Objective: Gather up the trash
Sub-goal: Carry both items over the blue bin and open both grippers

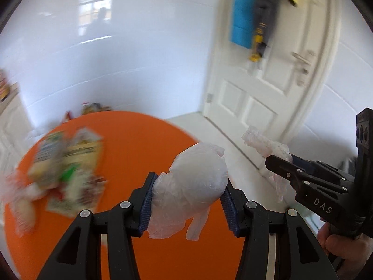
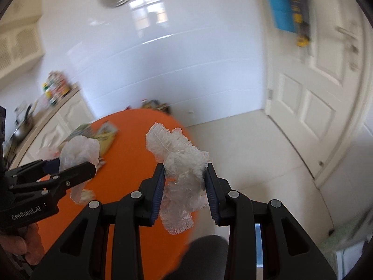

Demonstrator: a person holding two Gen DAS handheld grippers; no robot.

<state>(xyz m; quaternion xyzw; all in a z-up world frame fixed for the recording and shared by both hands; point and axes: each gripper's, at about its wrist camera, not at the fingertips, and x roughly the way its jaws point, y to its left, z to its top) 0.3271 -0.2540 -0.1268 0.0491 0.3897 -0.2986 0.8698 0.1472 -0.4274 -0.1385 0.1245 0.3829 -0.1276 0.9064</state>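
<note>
My left gripper (image 1: 186,200) is shut on a puffy white plastic bag (image 1: 195,182), held above the right edge of the round orange table (image 1: 130,144). My right gripper (image 2: 185,184) is shut on a crumpled clear plastic wrap with frilled edges (image 2: 179,163), held over the table's right rim. Each gripper shows in the other's view: the right gripper (image 1: 277,163) with its wrap (image 1: 263,142) at the right, the left gripper (image 2: 77,168) with its bag (image 2: 79,151) at the left. More trash, snack wrappers and bags (image 1: 65,170), lies blurred on the table's left side.
A white panelled door (image 1: 268,88) with hanging blue and yellow items (image 1: 251,18) stands at the right. Pale tiled floor (image 2: 256,151) lies beside the table. A white counter with bottles (image 2: 56,86) runs along the left wall. A person's hand (image 1: 338,245) grips the right handle.
</note>
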